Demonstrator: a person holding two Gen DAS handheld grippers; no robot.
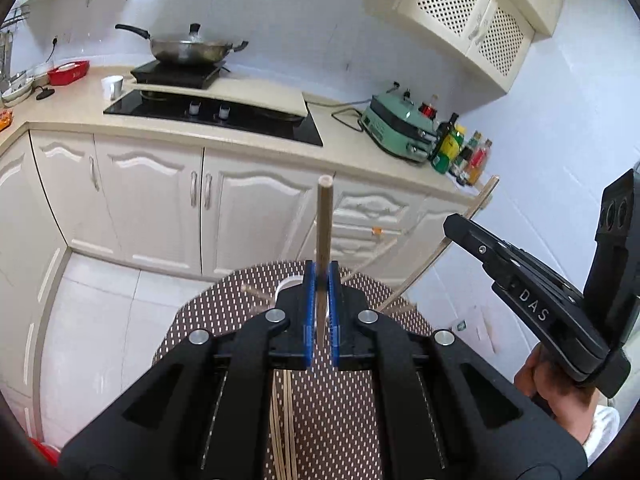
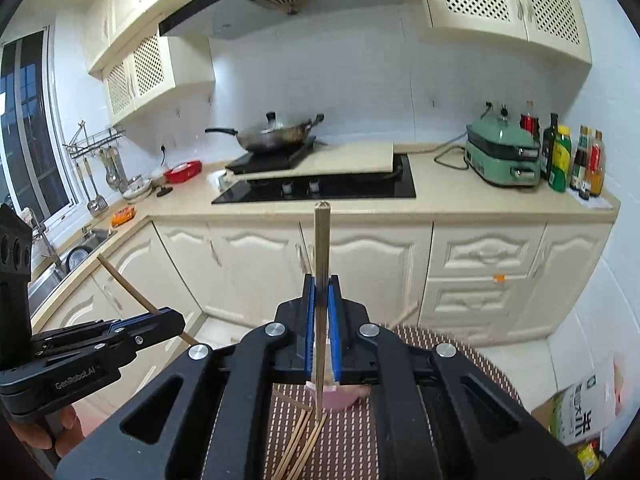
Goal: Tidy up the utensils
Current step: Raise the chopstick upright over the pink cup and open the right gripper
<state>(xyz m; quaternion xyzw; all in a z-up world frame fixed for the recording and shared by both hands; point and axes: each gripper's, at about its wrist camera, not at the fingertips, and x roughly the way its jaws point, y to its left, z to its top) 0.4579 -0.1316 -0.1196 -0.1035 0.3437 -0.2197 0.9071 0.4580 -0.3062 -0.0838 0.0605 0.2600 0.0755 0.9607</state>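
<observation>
My left gripper (image 1: 322, 276) is shut on a wooden chopstick (image 1: 323, 224) that stands upright between its blue pads, above a round table with a brown dotted mat (image 1: 224, 304). A white cup (image 1: 289, 283) sits just behind the jaws. My right gripper (image 2: 321, 286) is shut on another chopstick (image 2: 321, 240), also upright, over a pink cup (image 2: 340, 398). Several loose chopsticks (image 2: 298, 444) lie on the mat below it. The right gripper also shows in the left wrist view (image 1: 456, 224), holding its chopstick (image 1: 480, 196). The left gripper also shows in the right wrist view (image 2: 176, 322).
A kitchen counter (image 2: 440, 196) with a hob (image 2: 320, 188), a wok (image 2: 276, 134), a green appliance (image 2: 502, 156) and bottles (image 2: 576, 158) runs behind. Cabinets (image 2: 256, 268) stand below. A sink (image 2: 76, 252) is at left. A box (image 2: 580, 412) sits on the floor at right.
</observation>
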